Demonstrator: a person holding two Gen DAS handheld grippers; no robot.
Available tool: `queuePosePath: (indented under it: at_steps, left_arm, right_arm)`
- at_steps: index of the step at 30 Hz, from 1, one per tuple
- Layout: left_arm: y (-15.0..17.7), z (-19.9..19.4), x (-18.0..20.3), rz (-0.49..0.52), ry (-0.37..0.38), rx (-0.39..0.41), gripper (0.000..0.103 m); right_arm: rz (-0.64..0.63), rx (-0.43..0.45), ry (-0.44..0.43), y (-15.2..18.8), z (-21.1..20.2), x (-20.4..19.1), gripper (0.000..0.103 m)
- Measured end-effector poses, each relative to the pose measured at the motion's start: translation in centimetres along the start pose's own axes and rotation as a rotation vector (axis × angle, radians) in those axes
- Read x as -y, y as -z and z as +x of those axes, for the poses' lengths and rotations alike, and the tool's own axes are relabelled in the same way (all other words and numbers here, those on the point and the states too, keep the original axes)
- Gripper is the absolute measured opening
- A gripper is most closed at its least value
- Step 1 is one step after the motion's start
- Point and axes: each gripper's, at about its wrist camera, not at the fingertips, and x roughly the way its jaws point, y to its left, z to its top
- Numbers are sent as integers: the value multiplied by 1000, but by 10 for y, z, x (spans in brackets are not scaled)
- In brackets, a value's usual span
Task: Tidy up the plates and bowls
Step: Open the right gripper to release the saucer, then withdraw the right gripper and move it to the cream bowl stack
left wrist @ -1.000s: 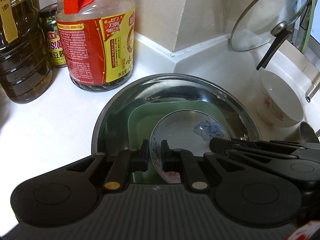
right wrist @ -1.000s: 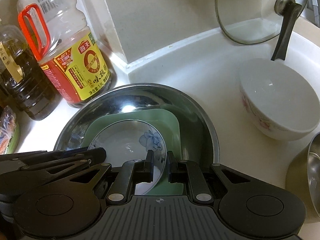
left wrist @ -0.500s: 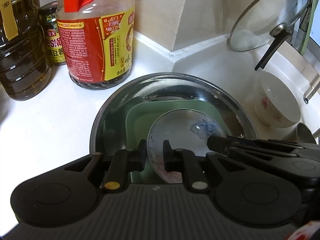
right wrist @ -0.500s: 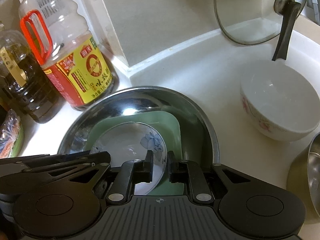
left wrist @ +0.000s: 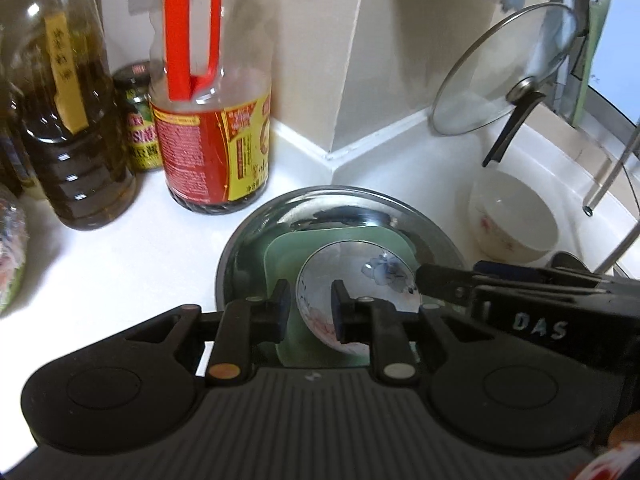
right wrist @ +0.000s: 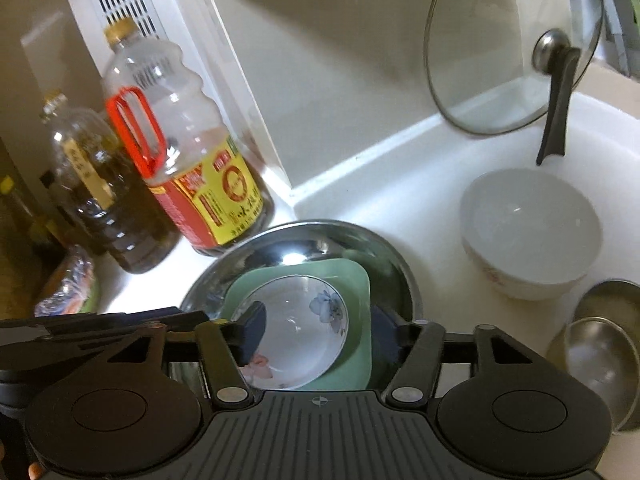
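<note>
At lower centre, the flowered plate lay stacked on the green plate inside the steel basin. Both the left gripper and the right gripper had just been opening, released. A straight lift is advised, clear of the basin rim; open counter was seen beyond, before the white bowl.

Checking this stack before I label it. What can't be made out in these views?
- Left wrist: near rim of floral plate hidden behind left claw.
- Right wrist: green plate's near edge covered by right claw.
- Right wrist: steel bowls cut off at the right edge.
</note>
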Motion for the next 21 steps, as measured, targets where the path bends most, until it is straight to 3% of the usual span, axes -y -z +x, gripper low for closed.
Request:
queuePosePath:
  at_steps: [13, 21]
  left_arm:
    - [25, -68, 24, 15, -10, 39, 21]
    - [55, -92, 48, 26, 14, 12, 21]
  right_arm:
    - [53, 64, -29, 28, -81, 19, 68]
    - [66, 60, -29, 55, -125, 36, 68]
